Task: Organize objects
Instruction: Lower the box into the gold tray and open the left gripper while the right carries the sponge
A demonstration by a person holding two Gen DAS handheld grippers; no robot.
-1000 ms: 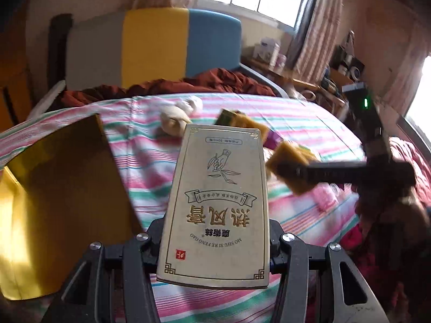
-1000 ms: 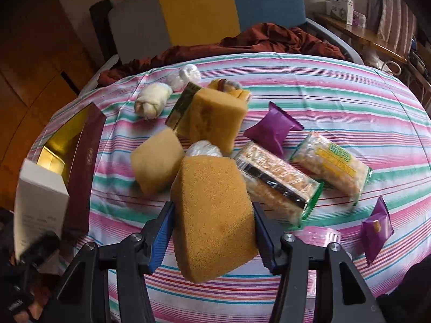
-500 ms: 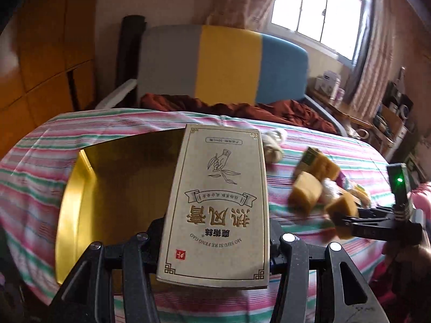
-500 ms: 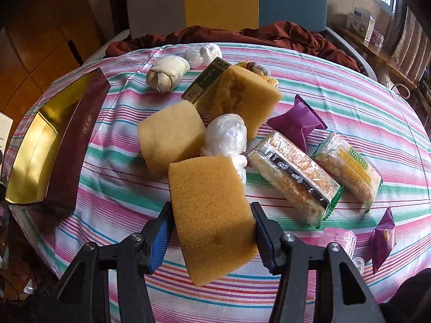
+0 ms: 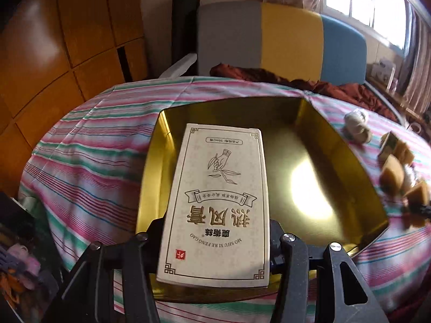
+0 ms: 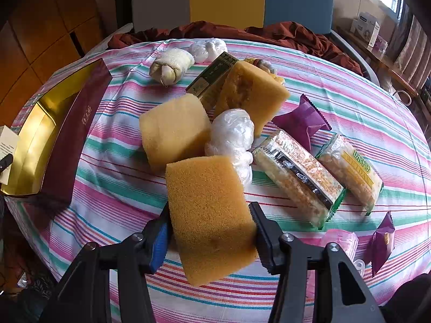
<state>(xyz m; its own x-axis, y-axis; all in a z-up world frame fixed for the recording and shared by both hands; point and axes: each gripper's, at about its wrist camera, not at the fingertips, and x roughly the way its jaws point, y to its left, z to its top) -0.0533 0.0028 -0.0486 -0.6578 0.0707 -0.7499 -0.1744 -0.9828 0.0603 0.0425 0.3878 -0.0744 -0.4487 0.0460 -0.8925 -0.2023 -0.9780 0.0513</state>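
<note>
Bench: a round bench with a striped cloth (image 6: 350,99) in pink, green and white.
Gold box: an open box (image 5: 309,145), shiny gold inside, dark red outside. It sits on the bench, off to the side of the pile of things.
Pile: two loose yellow sponges (image 6: 172,129), a white plastic bundle (image 6: 231,137), a green and gold packet (image 6: 212,78) and a cloth roll (image 6: 172,66) lie close together. Some touch each other.
Snacks: two long snack bars (image 6: 299,175) lie side by side, with purple packets (image 6: 301,121) near them.
Behind: a chair (image 5: 269,43) in grey, yellow and blue, with a dark red cloth (image 6: 242,31) on it.
Left gripper: the left gripper (image 5: 215,238) is closed on a pale card box (image 5: 218,196) with gold letters. It points down at a slant and holds the card box right over the gold box. I cannot tell if the card box touches the bottom.
Right gripper: the right gripper (image 6: 211,226) squeezes a yellow sponge (image 6: 207,215) from both sides. It points steeply down and holds the sponge just in front of the pile.
In the way: the pile is right behind the held sponge. Nothing else lies in the gold box.
Left view only: the whole inside of the gold box with a bright spot of light, and a window (image 5: 361,8). The pile looks small and blurry at the edge.
Right view only: the snacks, the purple packets and the red side of the gold box. The card box shows just a bit at the far left edge.
</note>
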